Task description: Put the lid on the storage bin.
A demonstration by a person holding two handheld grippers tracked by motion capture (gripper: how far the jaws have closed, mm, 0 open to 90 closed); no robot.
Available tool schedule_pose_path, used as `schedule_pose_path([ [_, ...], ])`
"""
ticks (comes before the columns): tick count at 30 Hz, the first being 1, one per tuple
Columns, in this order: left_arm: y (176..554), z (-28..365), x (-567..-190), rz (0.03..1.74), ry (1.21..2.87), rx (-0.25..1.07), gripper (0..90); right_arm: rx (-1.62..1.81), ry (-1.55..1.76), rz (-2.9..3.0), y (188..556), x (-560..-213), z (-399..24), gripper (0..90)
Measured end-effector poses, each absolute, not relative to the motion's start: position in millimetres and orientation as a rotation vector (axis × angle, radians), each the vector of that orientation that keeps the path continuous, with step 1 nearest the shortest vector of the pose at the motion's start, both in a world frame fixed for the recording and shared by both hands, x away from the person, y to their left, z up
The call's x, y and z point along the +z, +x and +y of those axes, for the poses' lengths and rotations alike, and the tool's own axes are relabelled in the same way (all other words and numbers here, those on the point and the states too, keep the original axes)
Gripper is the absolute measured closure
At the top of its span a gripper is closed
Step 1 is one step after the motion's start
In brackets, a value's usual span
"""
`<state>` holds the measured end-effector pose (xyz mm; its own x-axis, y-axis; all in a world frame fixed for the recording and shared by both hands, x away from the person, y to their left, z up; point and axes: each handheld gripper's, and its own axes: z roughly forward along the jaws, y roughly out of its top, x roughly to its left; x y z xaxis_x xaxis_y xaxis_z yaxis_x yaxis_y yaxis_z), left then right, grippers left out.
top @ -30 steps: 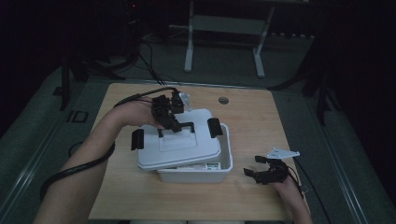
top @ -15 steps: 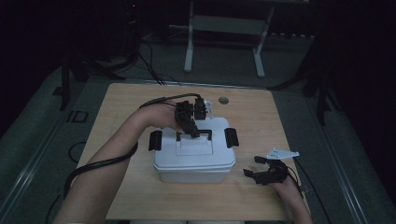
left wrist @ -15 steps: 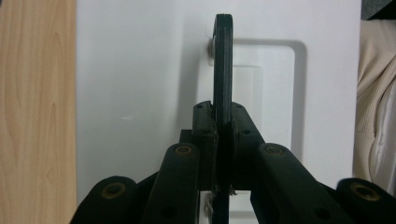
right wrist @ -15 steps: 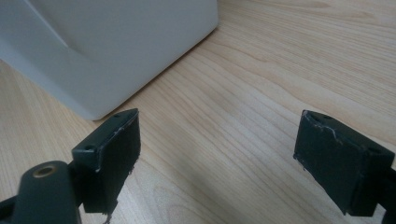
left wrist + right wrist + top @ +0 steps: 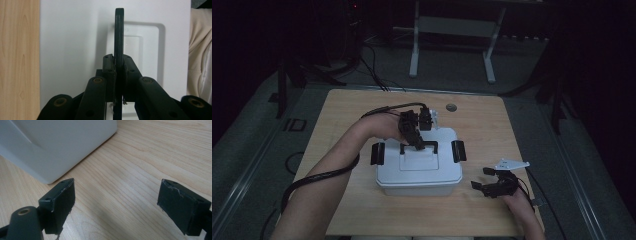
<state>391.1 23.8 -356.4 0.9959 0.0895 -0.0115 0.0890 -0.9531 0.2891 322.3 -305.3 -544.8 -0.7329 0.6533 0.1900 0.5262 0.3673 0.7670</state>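
High view: a white lidded box [image 5: 419,167] sits squarely near the middle of the wooden table [image 5: 492,125], its lid now flat and lined up on the base where a second ago it lay skewed and overhanging to the left. The left gripper [image 5: 416,144] is clenched on the black carry handle [image 5: 418,146] standing up from the lid, and it has carried lid and handle rightward and down onto the box. Black latches [image 5: 377,153] flank the lid at both ends and appear still swung out, so the box seems closed but not yet locked. The right gripper [image 5: 493,186] rests on the table by the box's near right corner, jaws spread, grasping nothing, in the same spot as before.

Left gripper view: both jaws press flat against the thin black handle [image 5: 119,37], which rises on edge above a shallow rectangular recess in the smooth white lid [image 5: 75,37]. Pale wood shows at the left edge.

Right gripper view: the two black pads [image 5: 61,200] stand well apart over bare wood grain, with the box's rounded white corner [image 5: 57,145] just ahead of them.
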Motion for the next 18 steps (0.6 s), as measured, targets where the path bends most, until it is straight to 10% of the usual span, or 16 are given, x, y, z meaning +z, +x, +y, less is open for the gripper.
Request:
schedule_pose_path([
  [18,397,17,-358,0.107,2.875,0.005,83.0,1.314,1.084,2.473,322,-546,-307,14.1],
])
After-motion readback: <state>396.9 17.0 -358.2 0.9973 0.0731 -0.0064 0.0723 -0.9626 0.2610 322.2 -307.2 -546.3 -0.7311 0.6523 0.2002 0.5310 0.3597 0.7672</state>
